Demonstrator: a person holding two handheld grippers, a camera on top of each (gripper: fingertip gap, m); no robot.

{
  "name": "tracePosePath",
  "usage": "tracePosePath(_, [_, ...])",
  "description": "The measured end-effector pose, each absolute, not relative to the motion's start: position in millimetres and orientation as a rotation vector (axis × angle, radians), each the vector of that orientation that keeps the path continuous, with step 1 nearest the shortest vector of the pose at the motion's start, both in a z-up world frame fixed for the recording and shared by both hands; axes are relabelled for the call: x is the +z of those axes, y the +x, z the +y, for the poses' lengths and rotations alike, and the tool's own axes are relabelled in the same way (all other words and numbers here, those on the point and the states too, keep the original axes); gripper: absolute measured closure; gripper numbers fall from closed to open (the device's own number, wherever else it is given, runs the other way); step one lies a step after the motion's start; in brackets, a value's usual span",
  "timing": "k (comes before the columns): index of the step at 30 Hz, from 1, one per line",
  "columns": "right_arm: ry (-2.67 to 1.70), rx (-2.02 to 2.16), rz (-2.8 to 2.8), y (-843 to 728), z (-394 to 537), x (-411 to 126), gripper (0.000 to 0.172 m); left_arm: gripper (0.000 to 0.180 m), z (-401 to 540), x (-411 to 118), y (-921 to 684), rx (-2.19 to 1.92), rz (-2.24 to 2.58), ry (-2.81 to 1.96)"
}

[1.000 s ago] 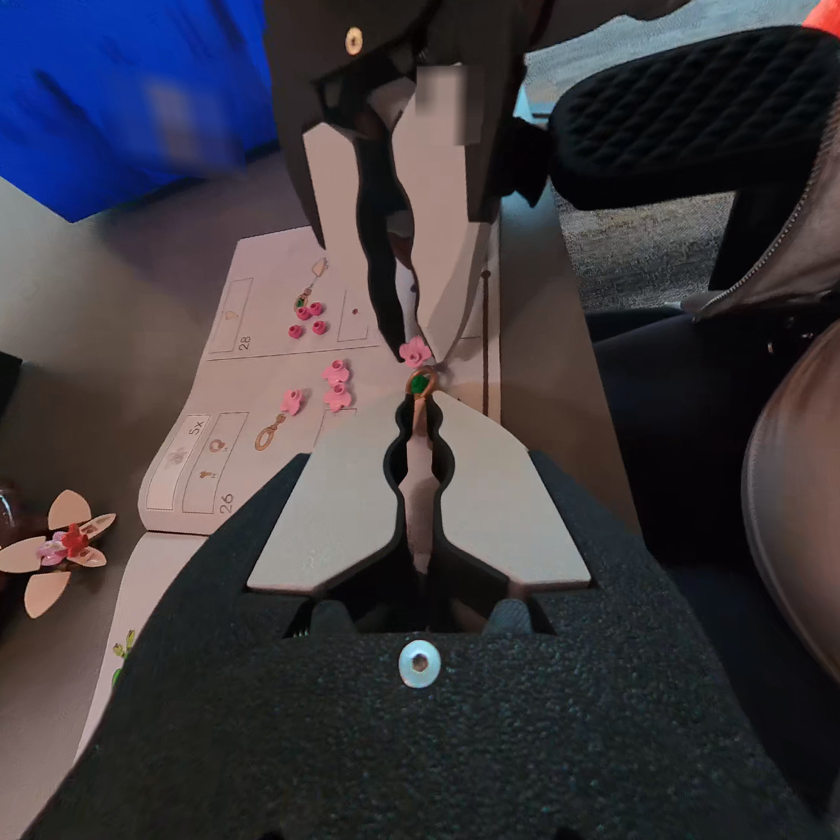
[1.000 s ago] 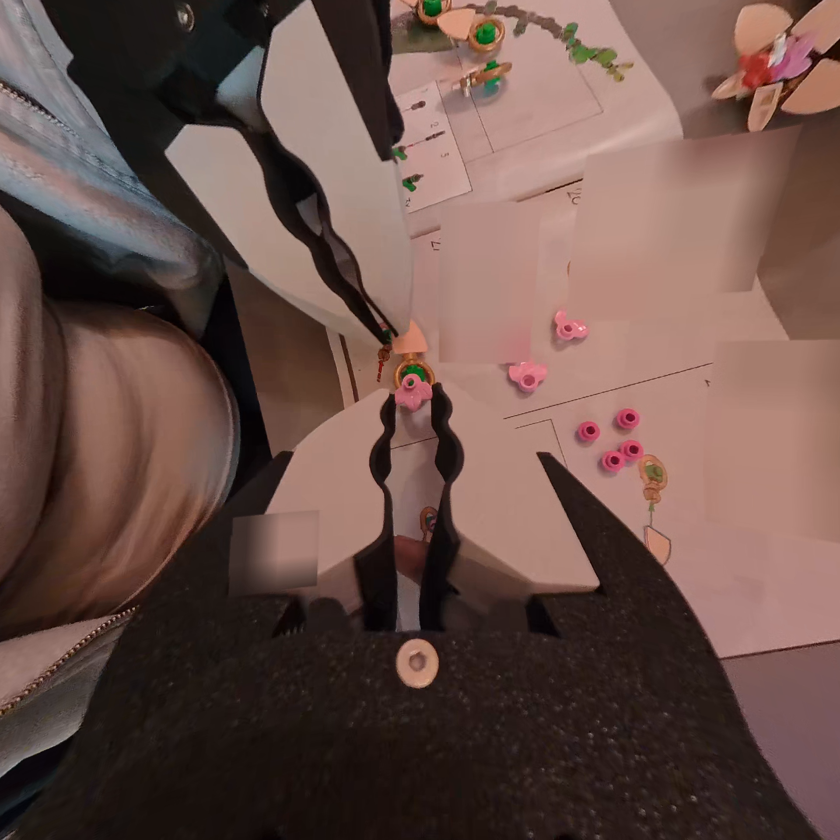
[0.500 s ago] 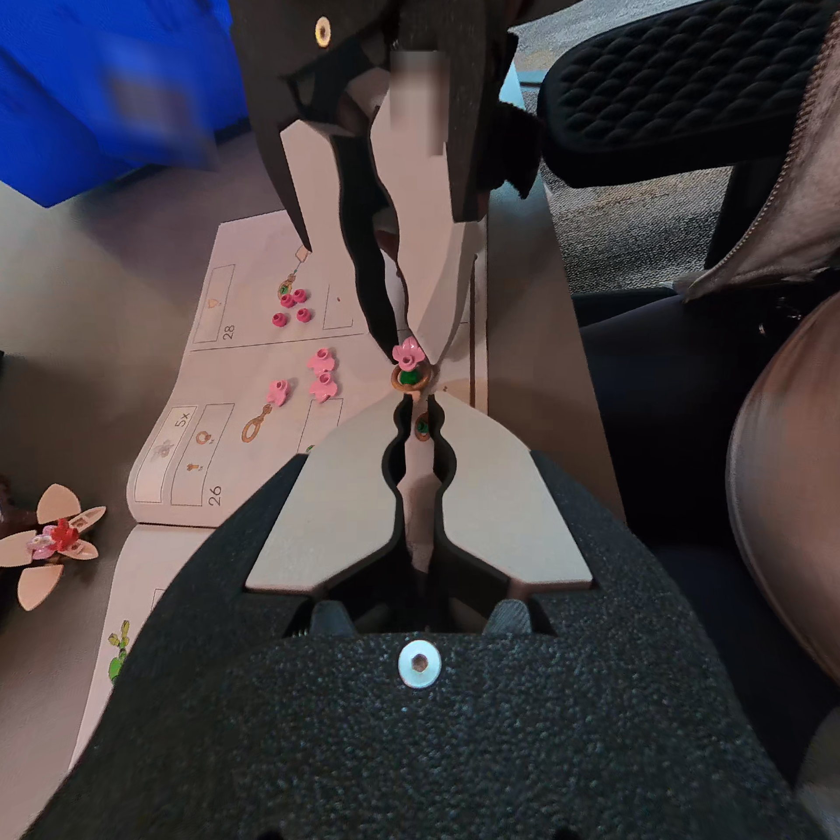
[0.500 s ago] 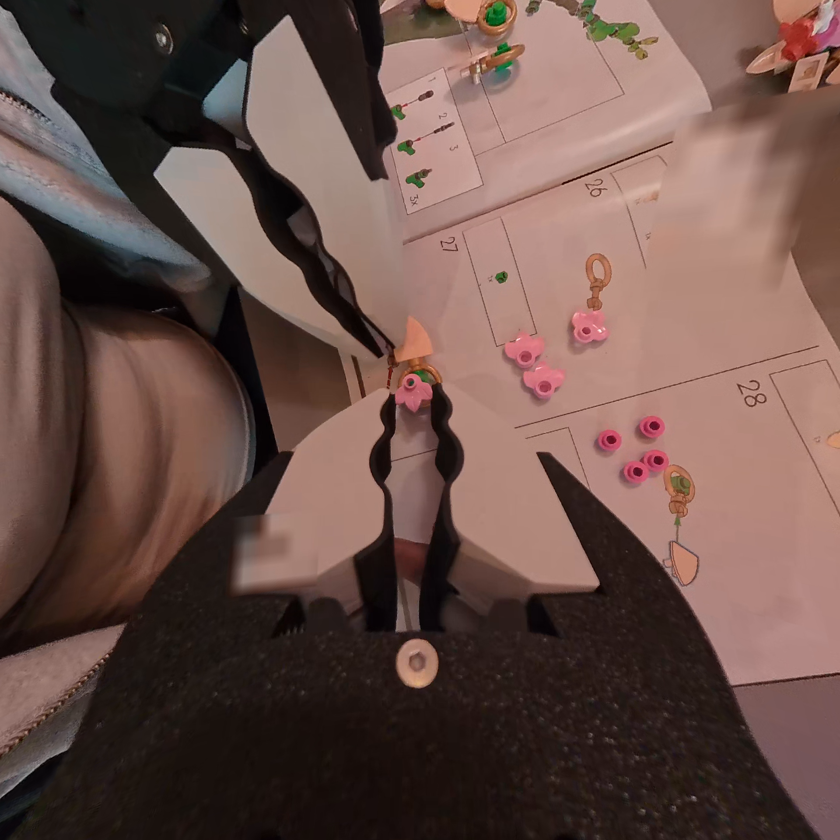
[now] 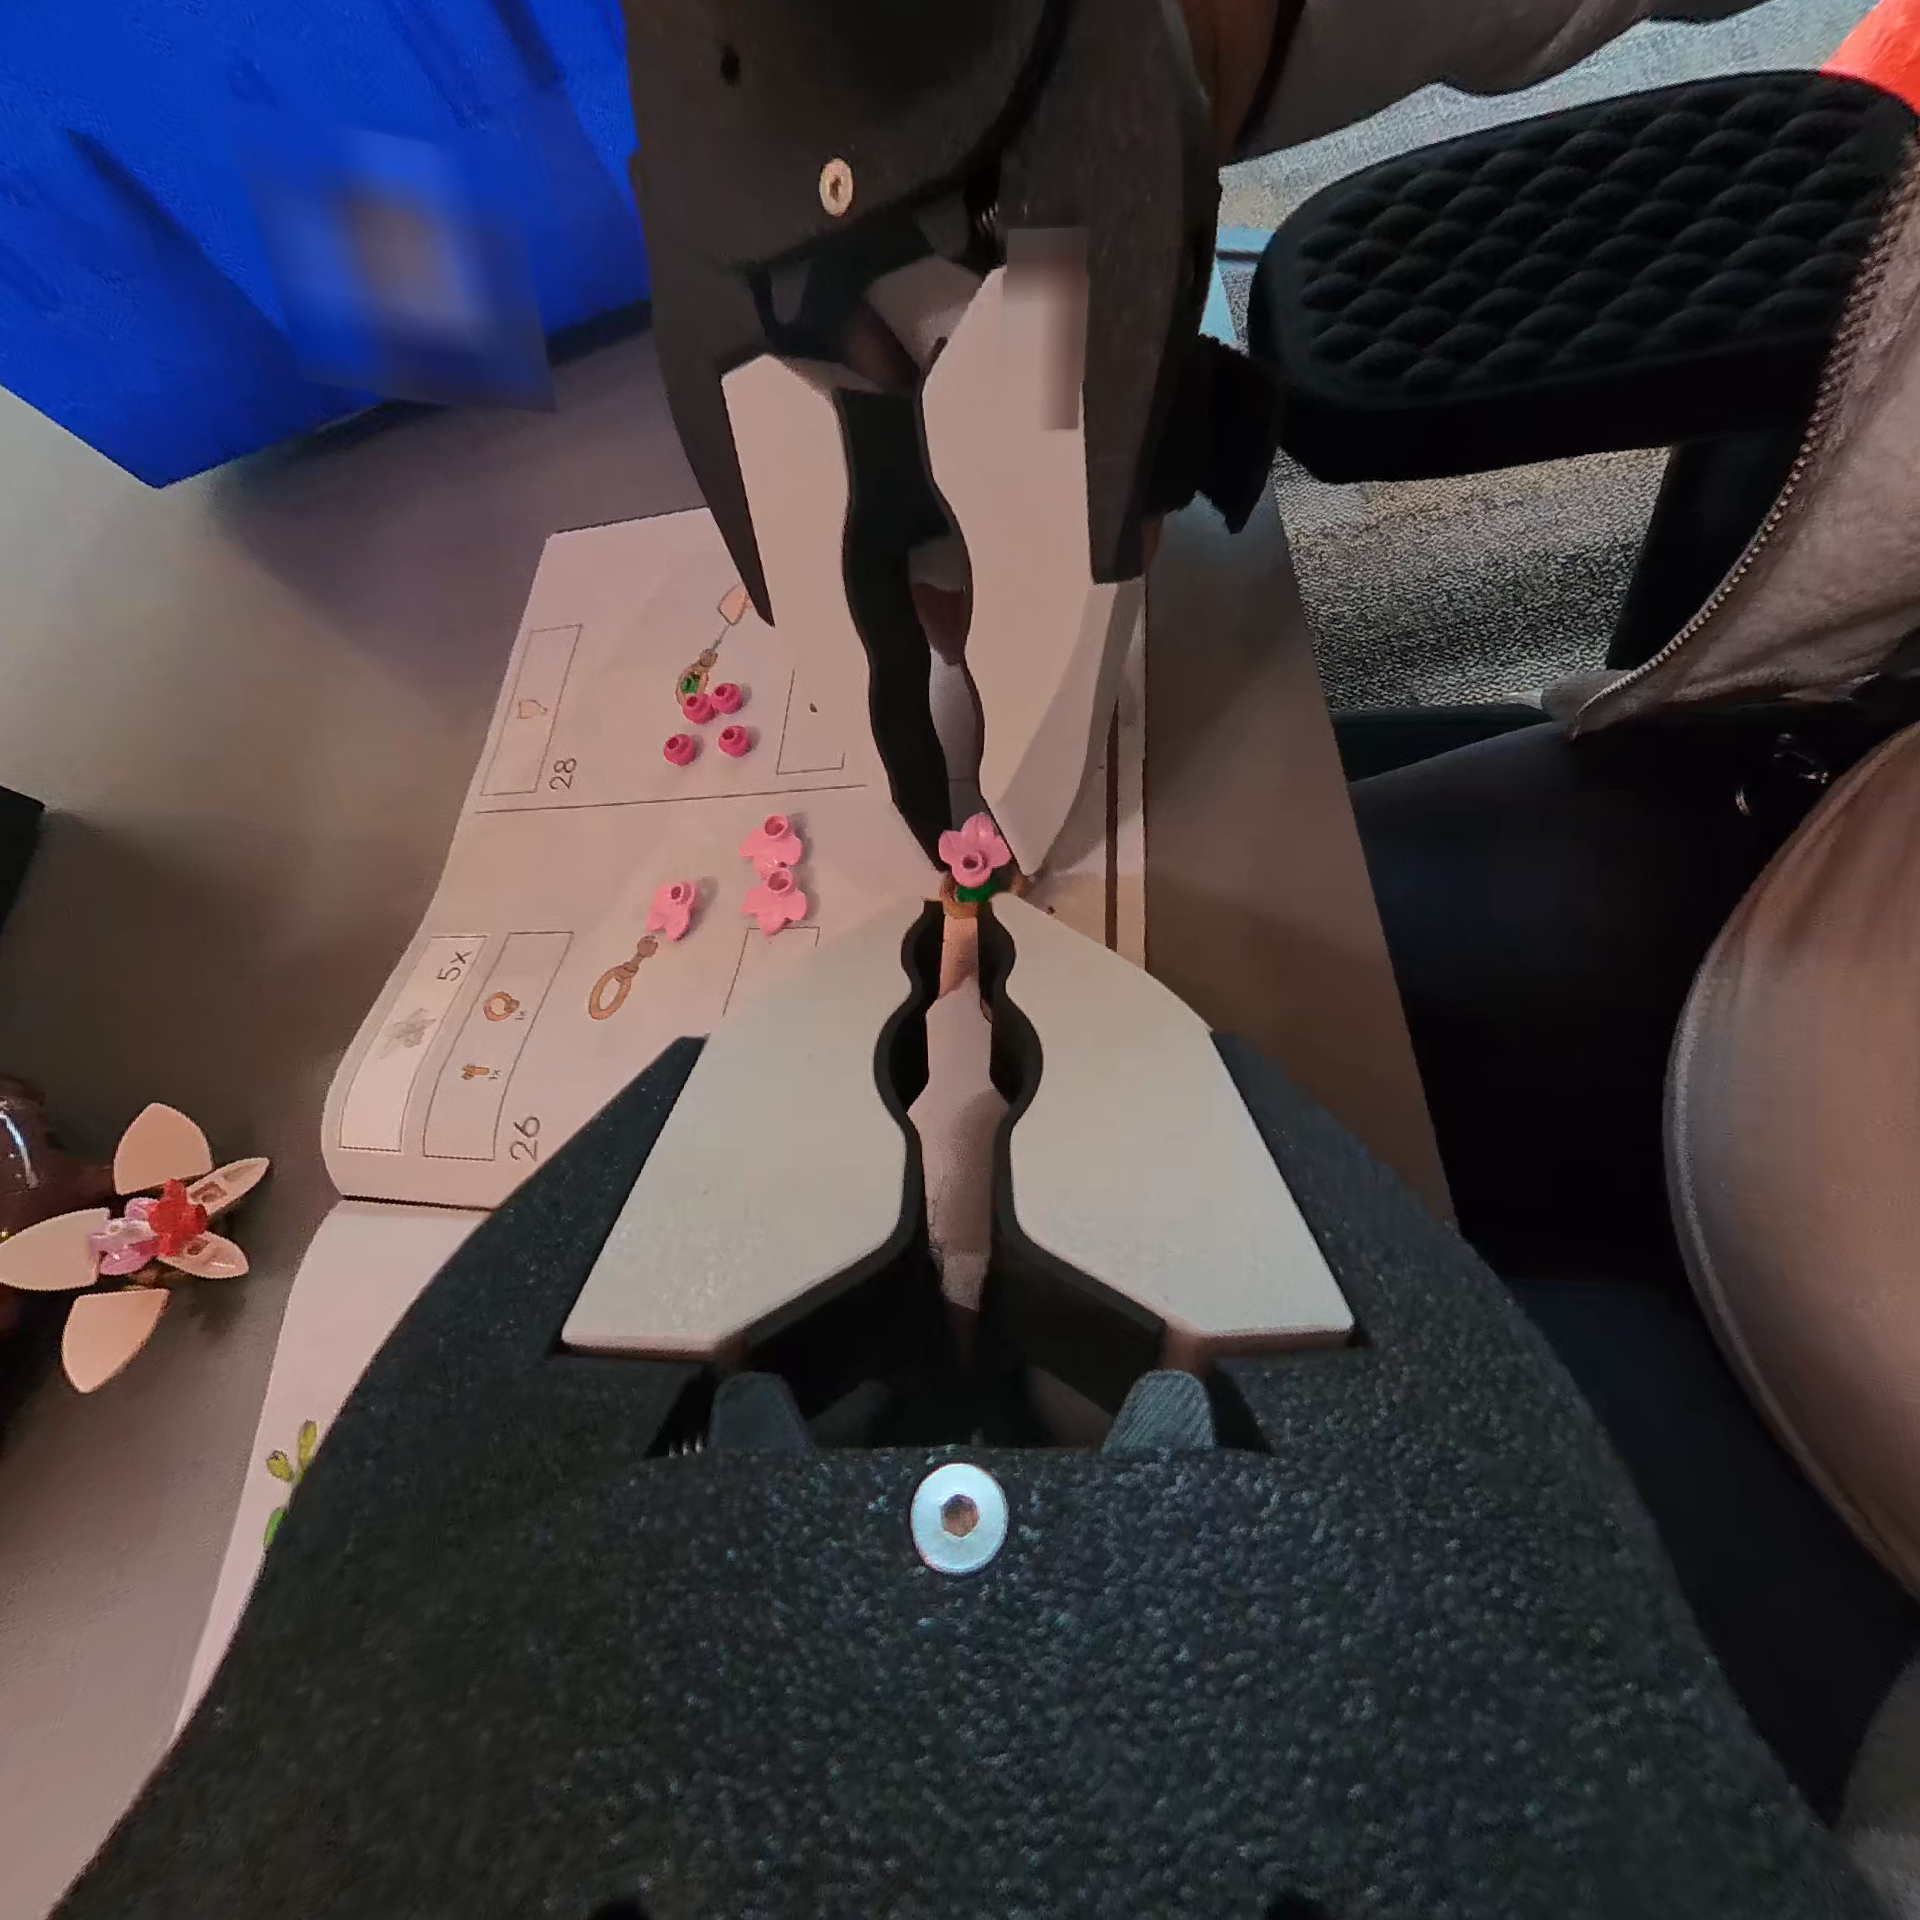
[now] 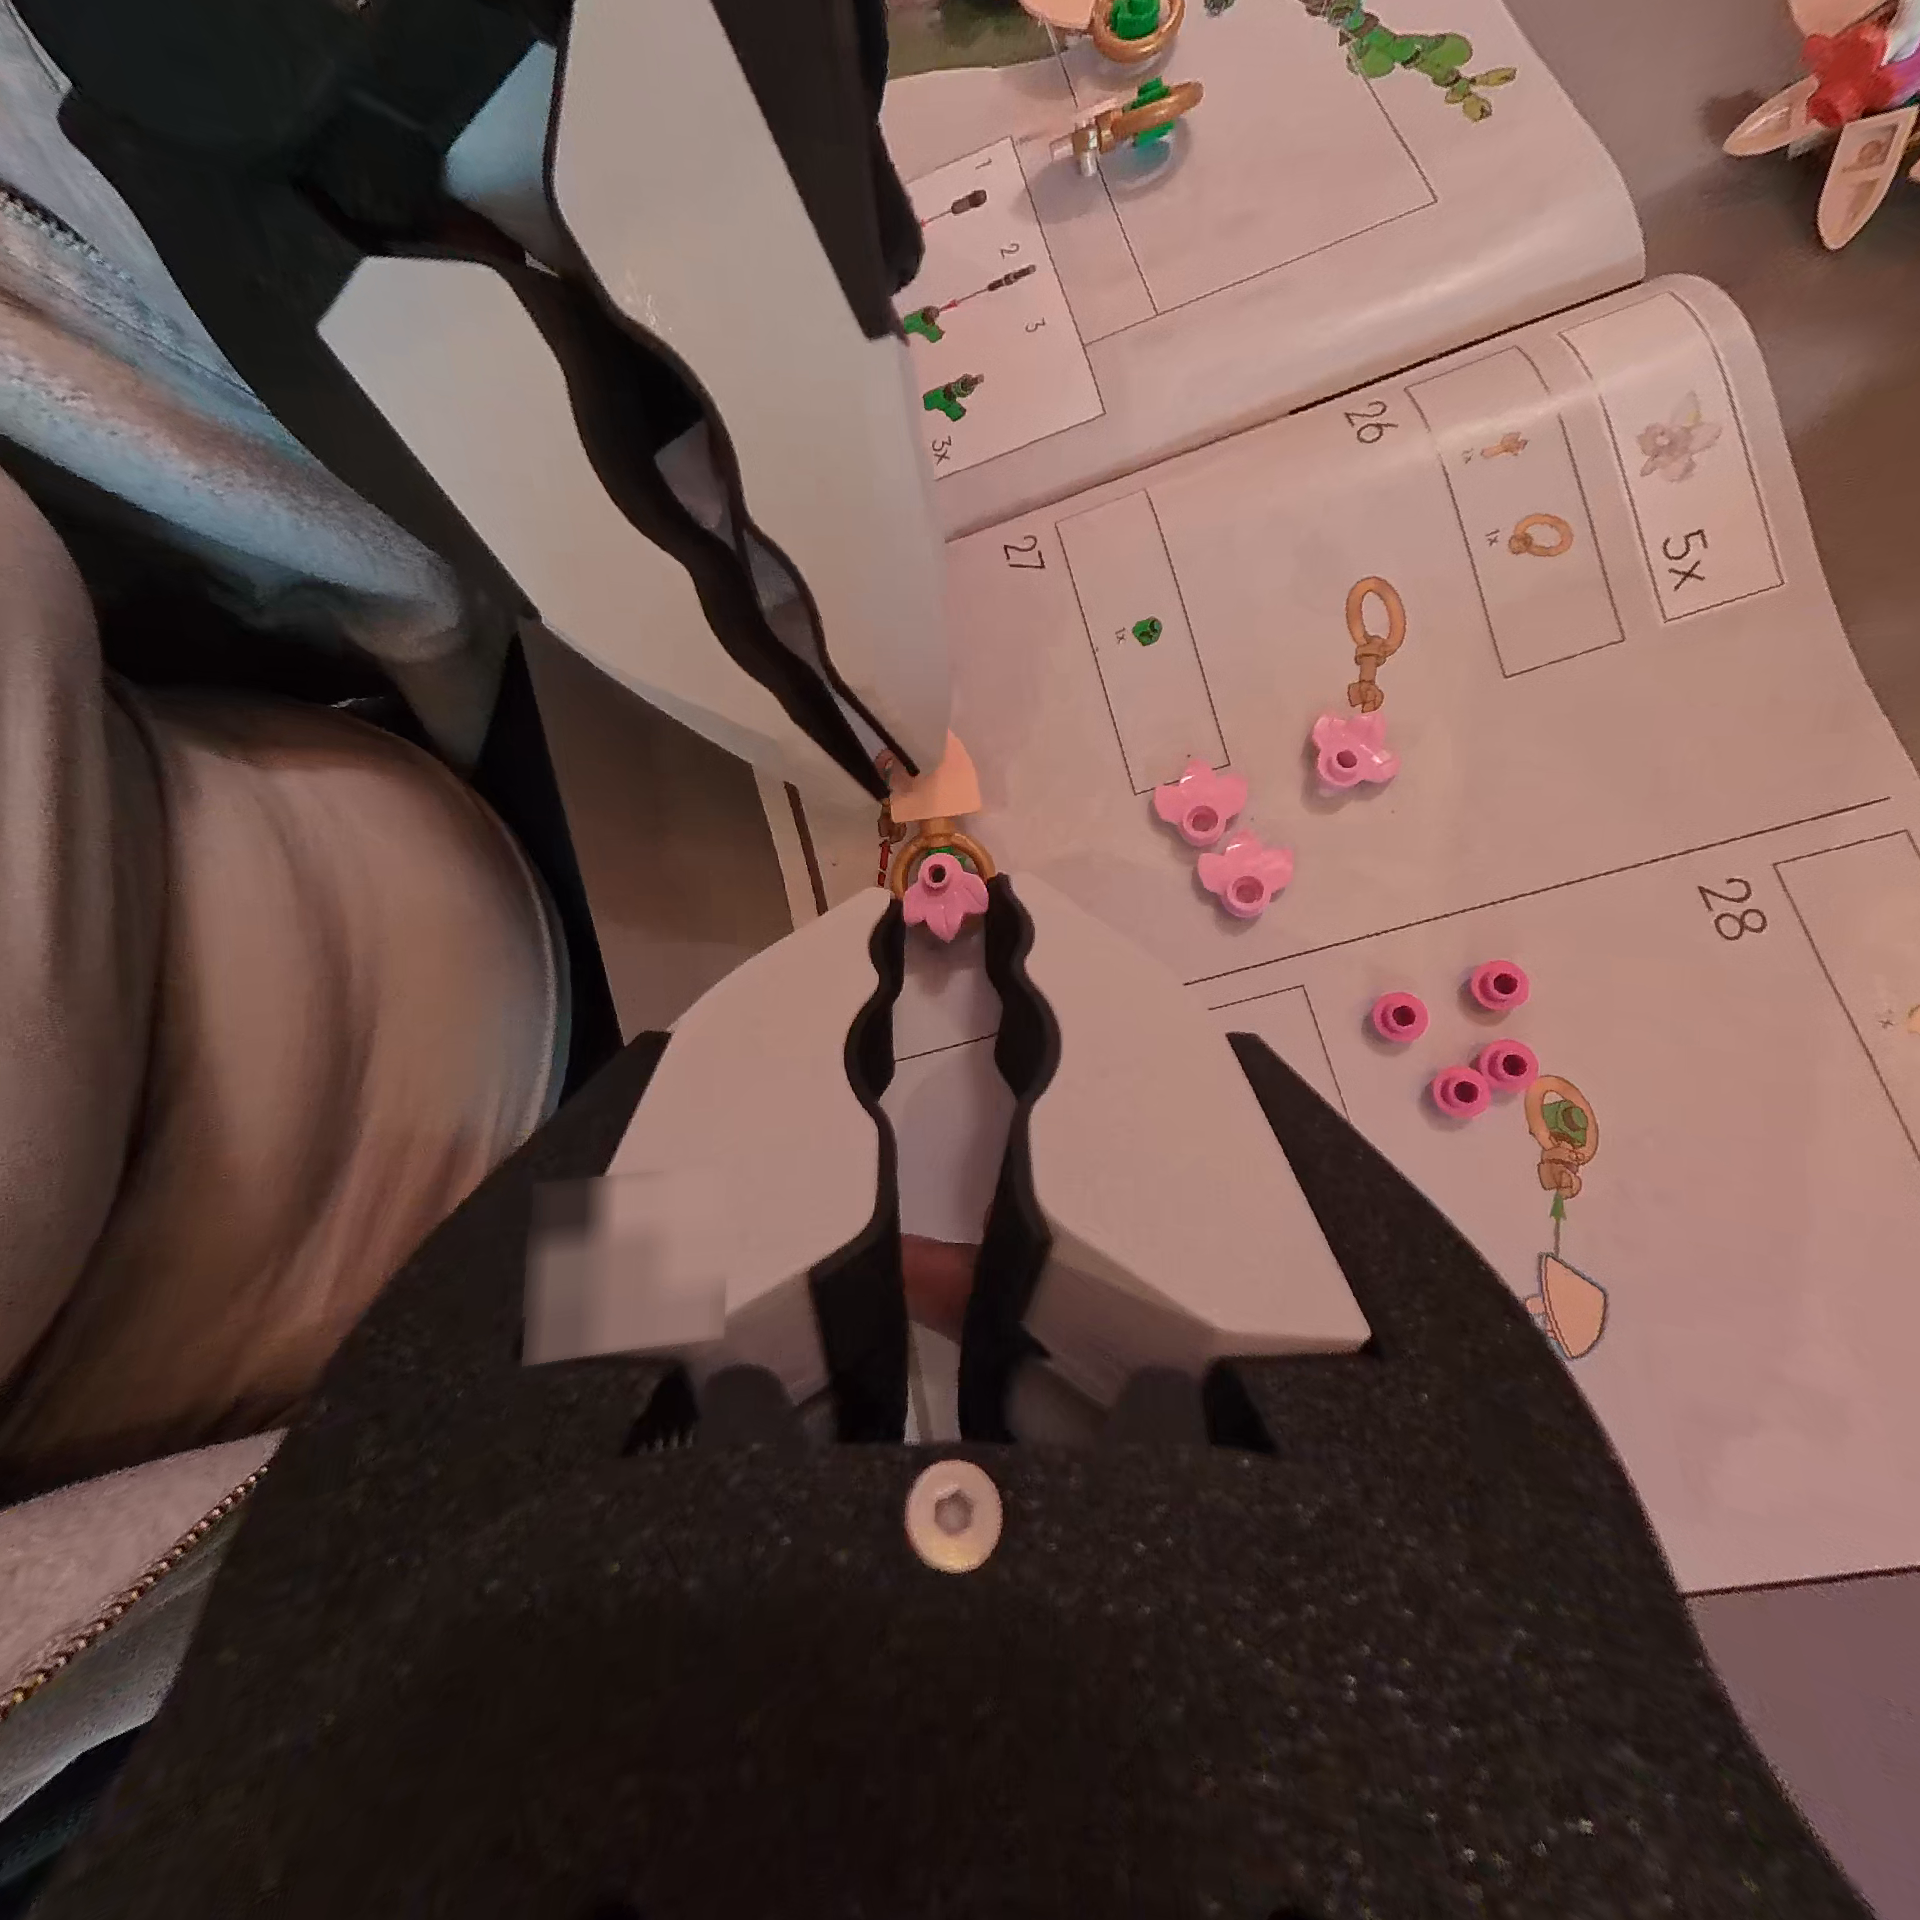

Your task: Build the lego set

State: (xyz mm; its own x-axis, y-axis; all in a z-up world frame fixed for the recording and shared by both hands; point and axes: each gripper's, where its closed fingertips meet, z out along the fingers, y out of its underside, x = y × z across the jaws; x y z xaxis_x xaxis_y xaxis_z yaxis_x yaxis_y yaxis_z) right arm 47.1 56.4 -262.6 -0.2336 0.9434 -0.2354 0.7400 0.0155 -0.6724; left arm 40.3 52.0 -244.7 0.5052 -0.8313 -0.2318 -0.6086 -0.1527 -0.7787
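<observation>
My left gripper (image 5: 961, 920) is shut on a peach petal piece (image 6: 940, 795) that carries a gold ring (image 6: 940, 854) with a green stud in it. My right gripper (image 6: 940, 914) is shut on a small pink flower piece (image 6: 940, 899). The two grippers meet tip to tip above the edge of an open instruction booklet (image 6: 1558, 831). The pink flower (image 5: 974, 847) sits against the green stud (image 5: 974, 888) in the ring. In the left wrist view the right gripper (image 5: 971, 831) comes down from the top. In the right wrist view the left gripper (image 6: 888, 774) comes in from the upper left.
Three loose light pink flower pieces (image 5: 774, 873) and several dark pink round studs (image 5: 707, 722) lie on the booklet (image 5: 582, 883). A built flower (image 5: 145, 1236) with cream petals lies to the left. A blue object (image 5: 260, 208) stands behind, a black chair armrest (image 5: 1558, 260) to the right. My left and right fingertips are right by each other.
The two grippers have drawn closer, and the pink flower has moved from just beyond the ring onto the green stud in it. Both grasps stay as they were.
</observation>
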Motion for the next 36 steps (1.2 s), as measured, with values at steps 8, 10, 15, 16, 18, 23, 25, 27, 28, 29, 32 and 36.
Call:
tracePosePath(8, [-1.735,1.021,-2.029,47,56,-263,0.158,0.178,59,-244,54,-0.369,1.234,-1.841])
tracePosePath(10, [-1.732,1.015,-2.033,47,56,-263,0.158,0.179,59,-249,55,-0.380,1.234,-1.863])
tracePosePath(15, [-1.709,1.008,-2.042,46,55,-262,0.158,0.179,56,-251,52,-0.405,1.216,-1.897])
tracePosePath(16, [-1.699,1.010,-2.044,47,54,-261,0.158,0.179,55,-251,52,-0.408,1.220,-1.894])
tracePosePath(18, [-1.688,1.011,-2.046,48,53,-259,0.158,0.179,54,-252,52,-0.404,1.229,-1.893])
tracePosePath(23, [-1.644,1.017,-1.991,50,57,-246,0.160,0.179,53,-253,51,-0.399,1.231,-1.893])
tracePosePath(25, [-1.594,1.001,-1.979,48,57,-242,0.167,0.178,53,-253,51,-0.400,1.230,-1.894])
tracePosePath(27, [-1.567,0.984,-1.993,47,55,-243,0.168,0.178,53,-253,52,-0.400,1.229,-1.894])
tracePosePath(28, [-1.576,0.960,-2.006,47,55,-246,0.168,0.178,54,-253,52,-0.400,1.228,-1.894])
tracePosePath(29, [-1.584,0.939,-2.021,47,55,-250,0.169,0.178,54,-253,52,-0.400,1.227,-1.894])
tracePosePath(32, [-1.584,0.930,-2.027,47,55,-254,0.169,0.178,54,-253,51,-0.401,1.224,-1.894])
tracePosePath(36, [-1.589,0.903,-2.028,47,56,-254,0.169,0.176,54,-254,51,-0.393,1.227,-1.899])
